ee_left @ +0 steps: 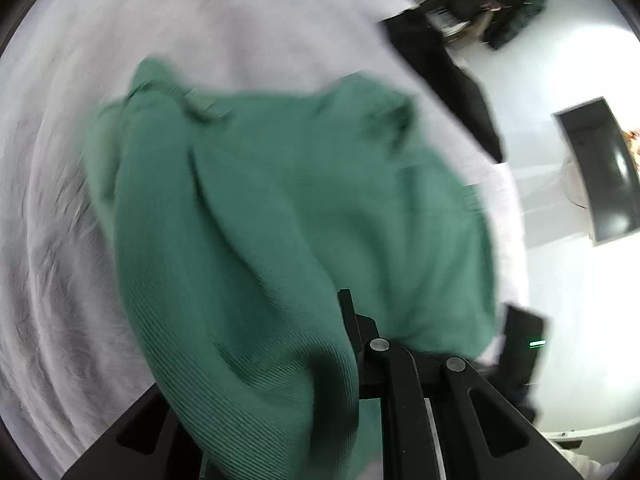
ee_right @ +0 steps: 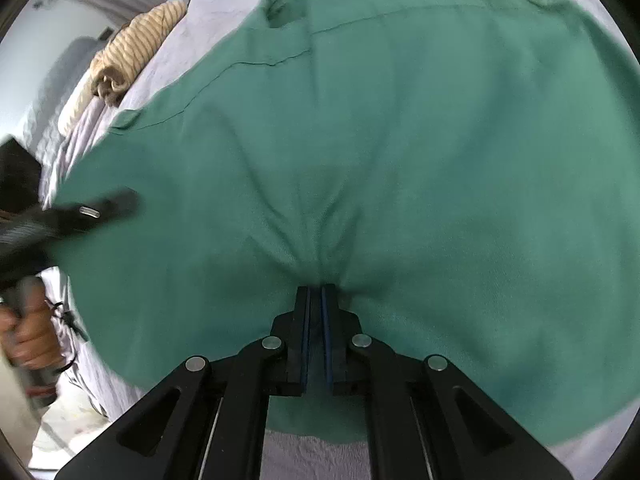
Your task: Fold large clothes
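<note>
Shirt [ee_right: 400,160], green and large, lies spread over the pale sheet [ee_left: 240,20] on the bed, collar and buttoned placket at its far end in the right wrist view. The right gripper [ee_right: 316,290] has its jaws pressed together on a pinch of the cloth, and creases fan out from that point, so the fabric looks pulled taut there. The left gripper [ee_right: 120,202] reaches in over the shirt's left edge; in its own blurred view a fold of green drapes over one finger and hides the tips, so I cannot tell whether that claw is clamped or apart. A striped bundle [ee_right: 136,44] sits at the bed's far corner, well apart from the shirt, and dark clothing [ee_left: 512,4] hangs by the wall. I judge that this is an early fold: both tools seem to be lifting one edge to carry it across the body. The next move would call for raising both held points together, keeping the edge straight between them, and laying it down evenly so the cloth does not bunch.
</note>
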`<act>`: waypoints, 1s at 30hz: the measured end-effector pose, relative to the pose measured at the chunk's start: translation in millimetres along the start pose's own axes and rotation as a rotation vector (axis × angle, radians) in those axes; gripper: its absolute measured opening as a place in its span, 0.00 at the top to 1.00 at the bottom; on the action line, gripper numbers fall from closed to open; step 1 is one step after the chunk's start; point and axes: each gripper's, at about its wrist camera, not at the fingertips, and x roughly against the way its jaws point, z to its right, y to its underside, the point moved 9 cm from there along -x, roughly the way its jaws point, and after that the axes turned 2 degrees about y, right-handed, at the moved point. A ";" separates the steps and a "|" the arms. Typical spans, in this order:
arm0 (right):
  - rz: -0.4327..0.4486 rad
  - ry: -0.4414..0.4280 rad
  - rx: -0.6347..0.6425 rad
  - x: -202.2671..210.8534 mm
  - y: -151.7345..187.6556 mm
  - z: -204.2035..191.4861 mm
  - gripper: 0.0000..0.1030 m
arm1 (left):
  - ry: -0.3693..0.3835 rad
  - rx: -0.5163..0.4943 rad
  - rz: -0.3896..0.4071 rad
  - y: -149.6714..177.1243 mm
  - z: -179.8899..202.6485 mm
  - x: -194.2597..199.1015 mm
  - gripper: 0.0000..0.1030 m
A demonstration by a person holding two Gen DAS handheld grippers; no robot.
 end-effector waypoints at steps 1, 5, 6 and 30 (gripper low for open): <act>0.003 -0.020 -0.013 1.6 -0.2 1.6 0.94 | -0.003 -0.025 0.011 -3.0 14.8 3.3 0.84; -0.019 -0.164 -0.088 10.8 1.0 14.6 0.94 | -0.017 -0.114 0.043 -18.7 76.6 6.2 0.84; -0.020 -0.199 -0.105 15.7 -0.2 18.0 0.94 | -0.028 -0.147 0.050 -22.2 96.1 4.6 0.84; 0.173 -0.433 -0.560 110.6 54.9 219.9 0.93 | -0.306 -0.605 -0.085 29.8 298.4 -198.8 0.03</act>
